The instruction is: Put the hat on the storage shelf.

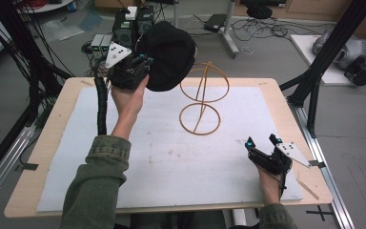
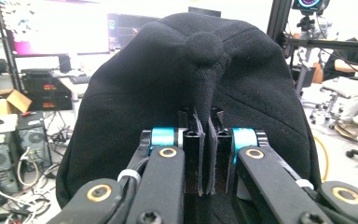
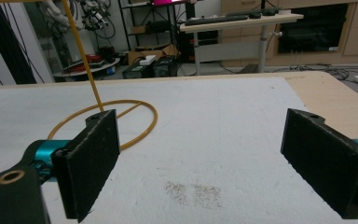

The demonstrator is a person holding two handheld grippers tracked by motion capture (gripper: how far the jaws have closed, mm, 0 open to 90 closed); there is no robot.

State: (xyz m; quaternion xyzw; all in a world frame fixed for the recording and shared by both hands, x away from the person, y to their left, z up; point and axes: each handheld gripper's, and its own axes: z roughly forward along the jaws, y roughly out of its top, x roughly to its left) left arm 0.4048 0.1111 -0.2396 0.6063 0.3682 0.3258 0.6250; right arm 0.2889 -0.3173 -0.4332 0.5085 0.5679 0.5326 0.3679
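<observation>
Above the table's far left corner, the left gripper (image 1: 140,64) pinches the black fabric cap (image 1: 167,55) by a fold. Centre the cap over the yellow wire stand (image 1: 202,98) before lowering. At the near right corner, the right gripper (image 1: 263,142) rests, jaws spread.

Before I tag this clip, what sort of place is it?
Likely a robotics lab or workshop: monitors on desks, computer towers with loose cables on the floor, black framing beside the table.
</observation>
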